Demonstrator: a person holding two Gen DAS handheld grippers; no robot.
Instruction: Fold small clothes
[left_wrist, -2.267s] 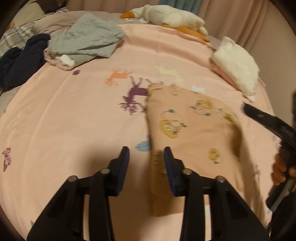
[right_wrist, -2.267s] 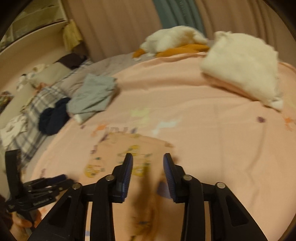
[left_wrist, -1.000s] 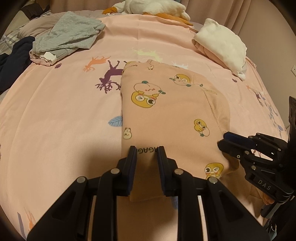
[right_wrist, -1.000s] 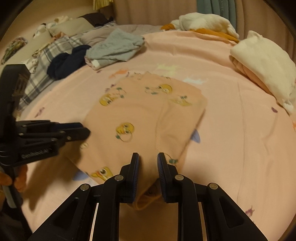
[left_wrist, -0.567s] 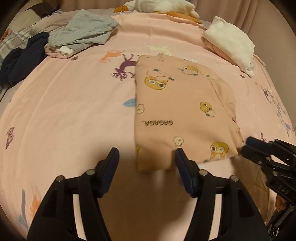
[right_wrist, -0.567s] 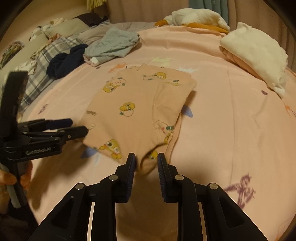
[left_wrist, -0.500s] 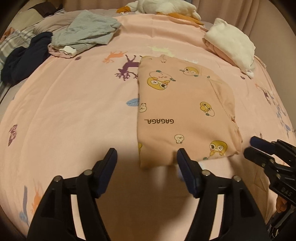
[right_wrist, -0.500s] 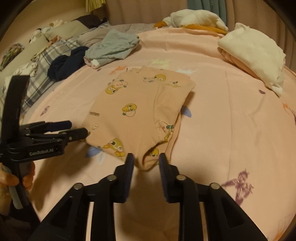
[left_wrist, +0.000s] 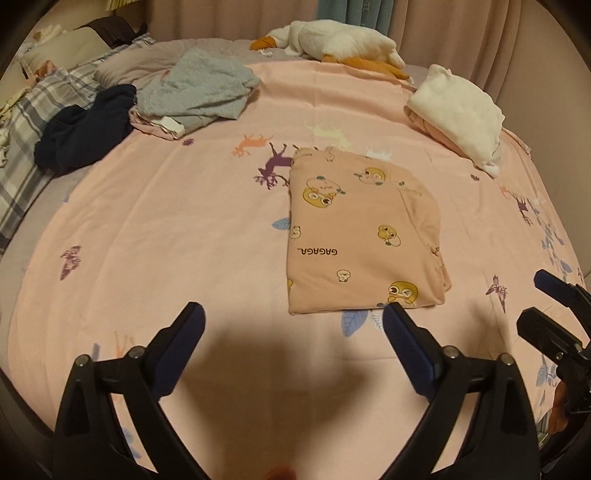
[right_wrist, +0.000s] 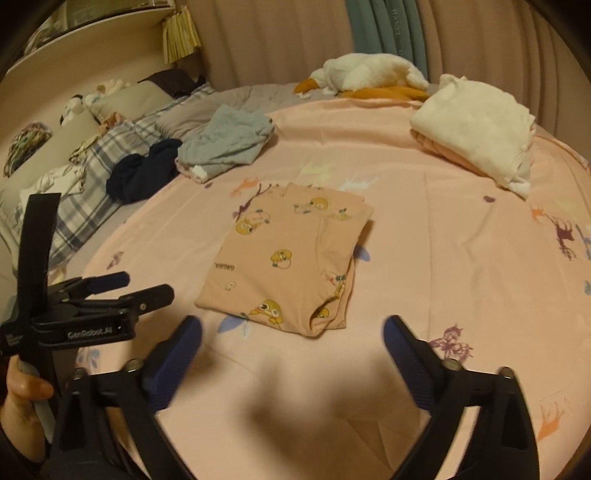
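Peach duck-print garment (left_wrist: 360, 240) lies released, folded square at twelve o'clock; left gripper (left_wrist: 293, 319) and right gripper (right_wrist: 293, 332) just sprung wide, both empty, fold apparently done.

left gripper (left_wrist: 291, 321): jaws just opened wide, empty, above sheet (left_wrist: 166, 240) | folded top (left_wrist: 354, 236): flat, just beyond | right gripper (left_wrist: 535, 299): beside top, open

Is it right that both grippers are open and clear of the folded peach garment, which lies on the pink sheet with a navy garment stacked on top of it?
Not quite. Nothing lies on the peach garment; the navy garment sits apart by the plaid bedding, as the left wrist view shows. The left gripper and right gripper are open and clear of it on the pink sheet.
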